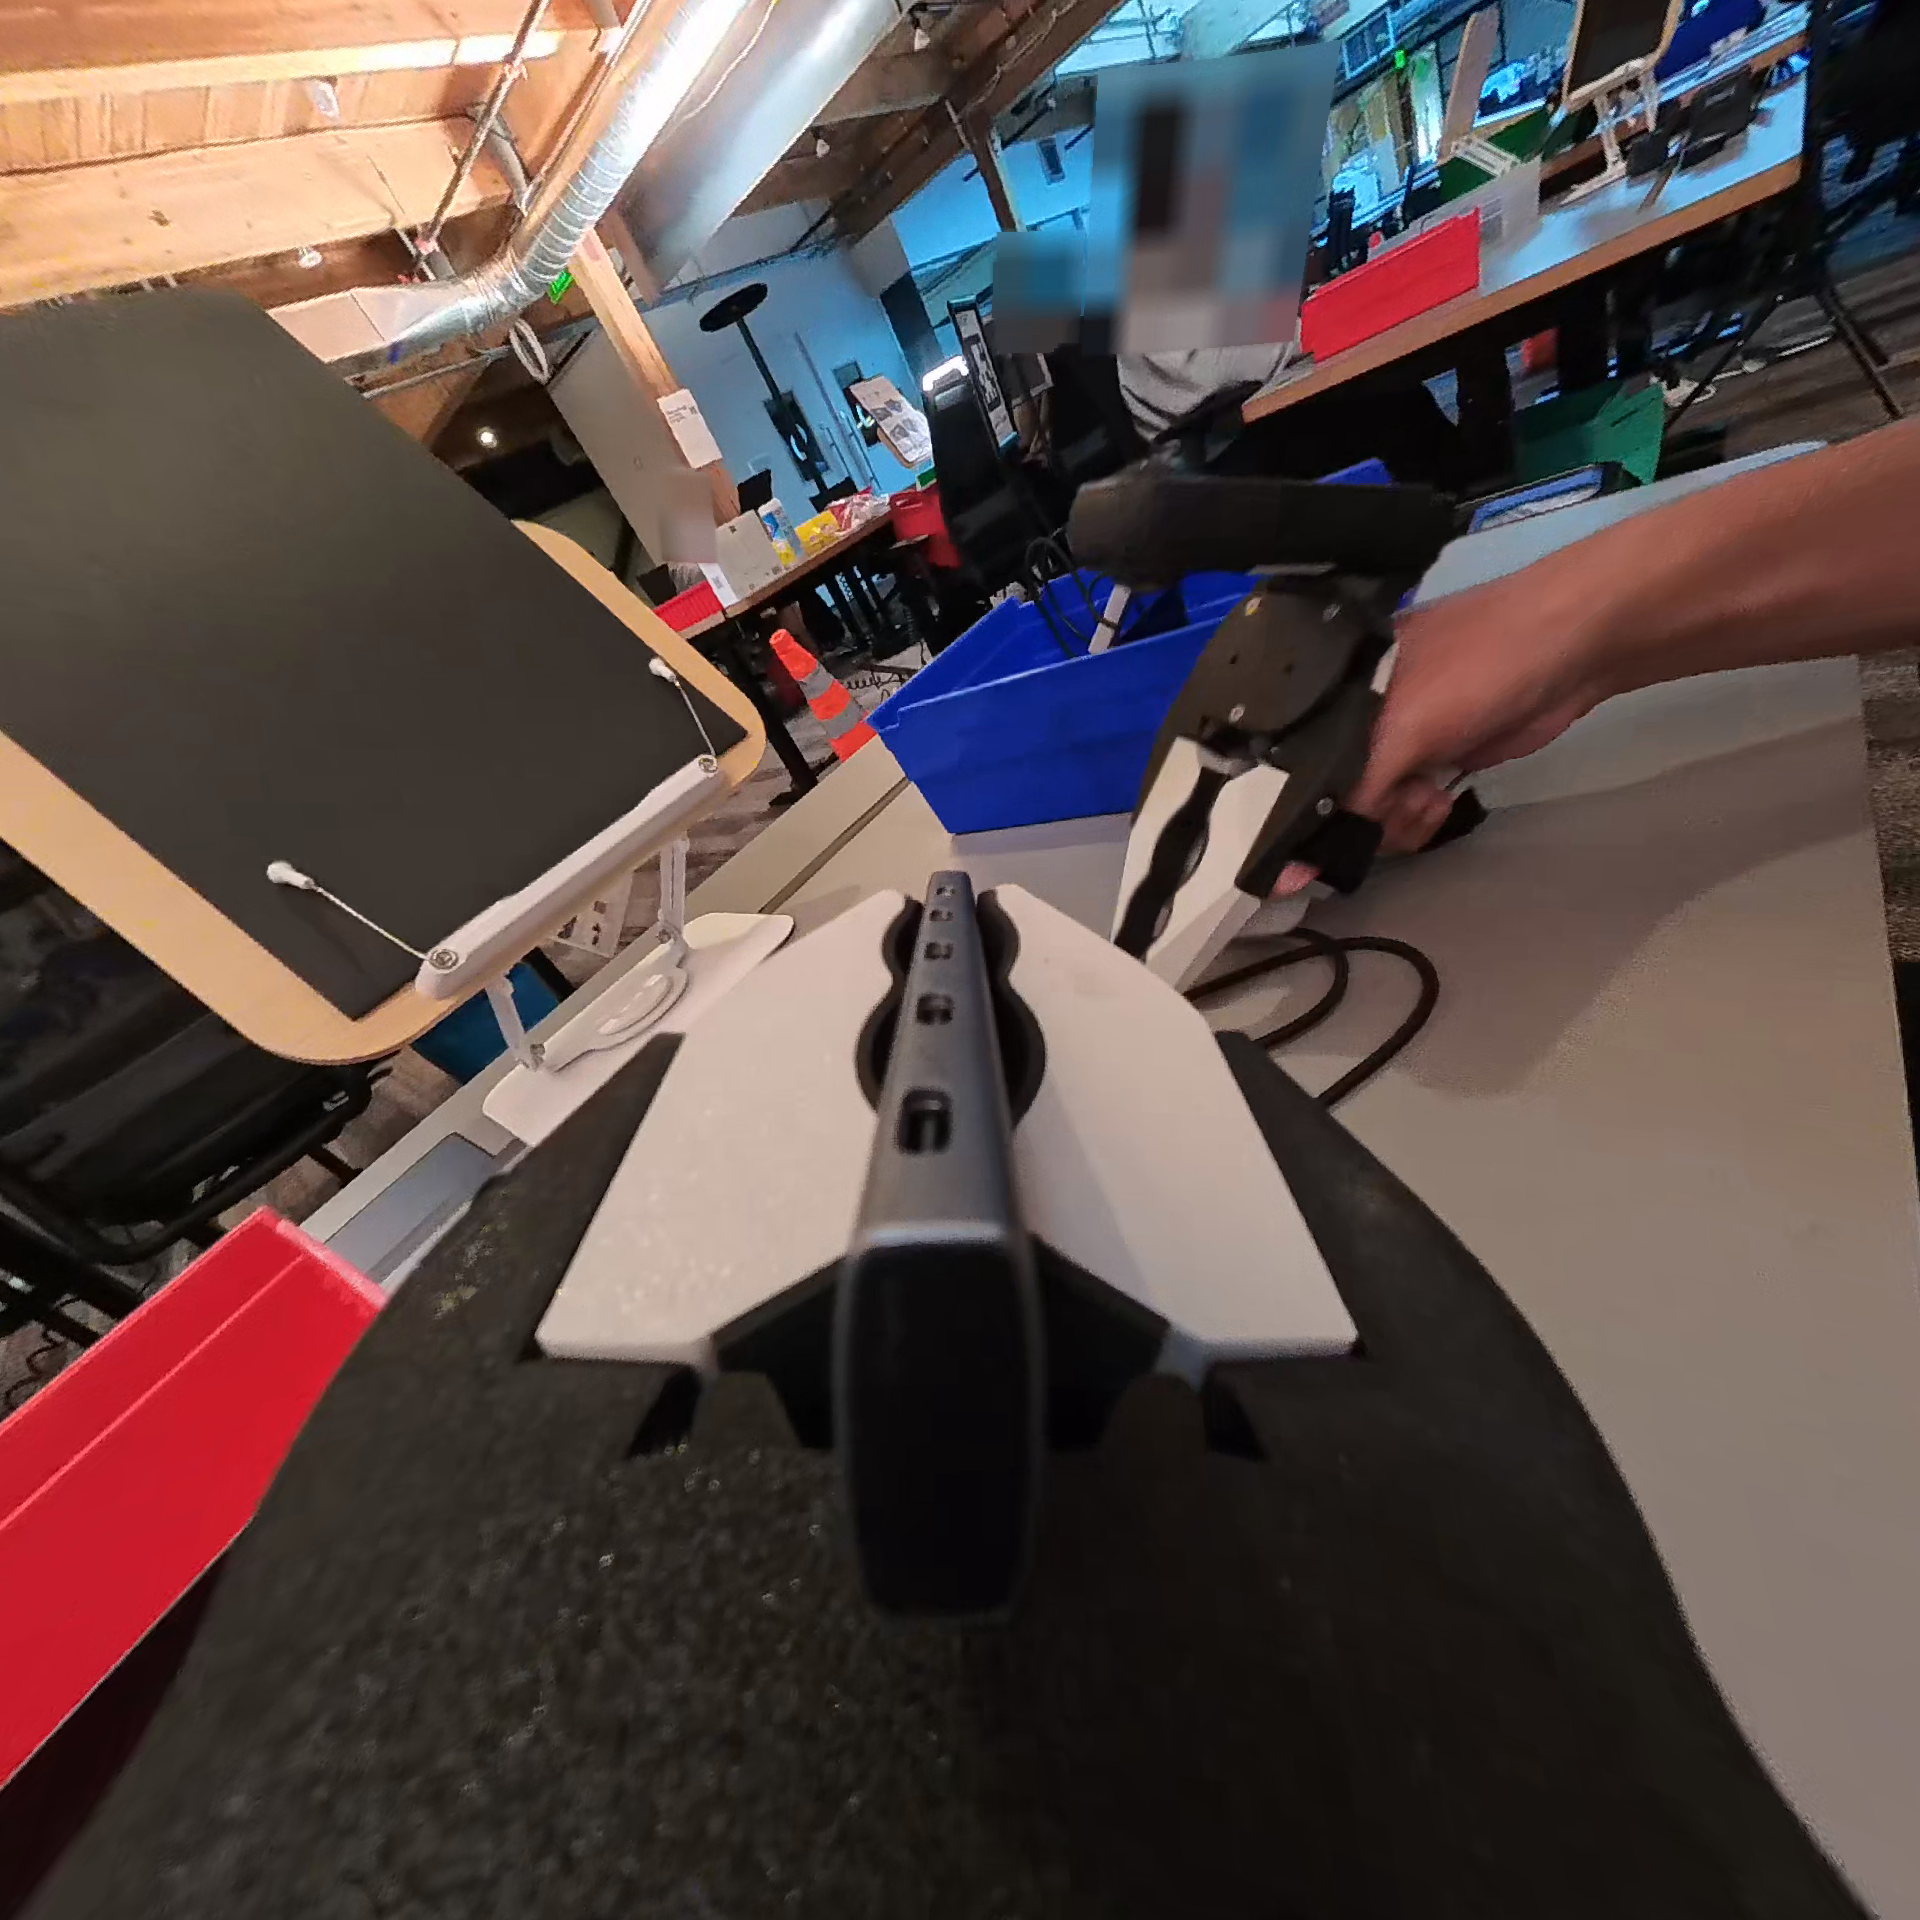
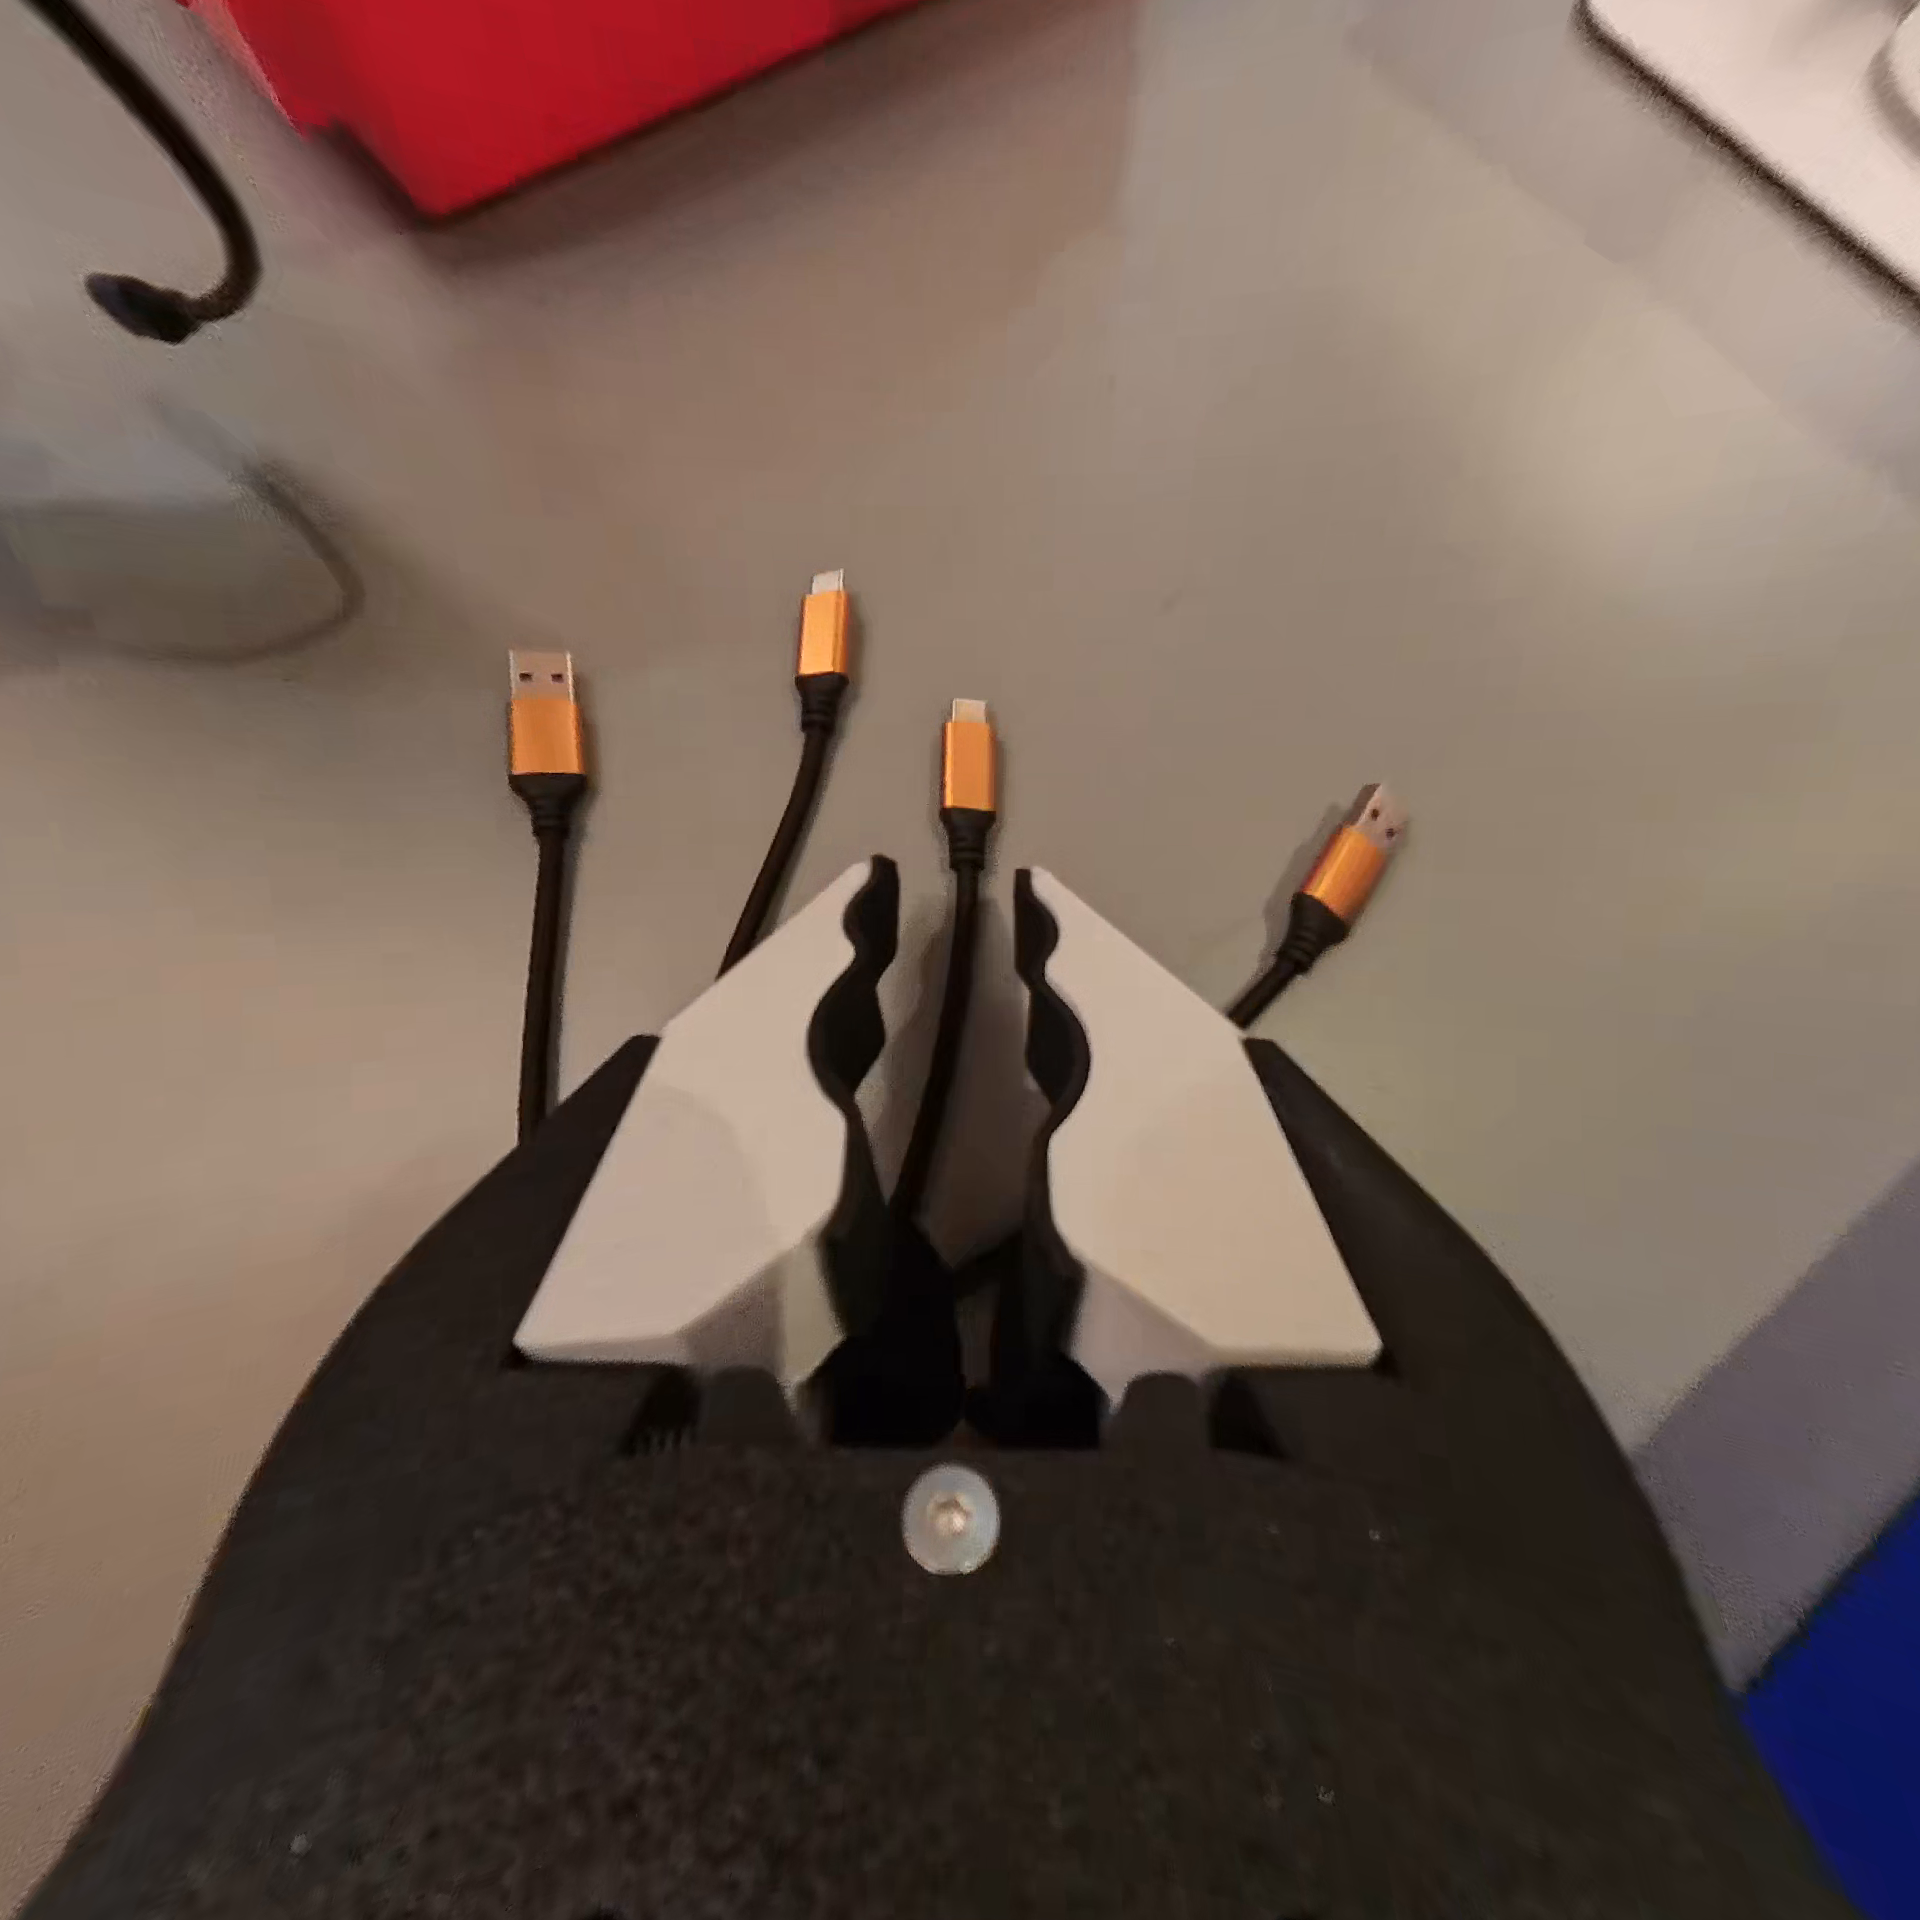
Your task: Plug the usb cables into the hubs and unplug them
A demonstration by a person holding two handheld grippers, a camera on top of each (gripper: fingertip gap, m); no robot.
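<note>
left claw (image 1: 951,914) clamps dark hub (image 1: 940,1195), pointing lengthwise forward

Both views are bright and evenly lit from overhead. The left wrist view bends straight lines hard toward its edges; the table (image 1: 1621,1039) shows soft shadows, and the hub (image 1: 940,1226) blurs at its near end. In the right wrist view the plugs (image 2: 971,769) are fairly sharp, while the red bin (image 2: 540,94) beyond them is soft and smeared.
</note>
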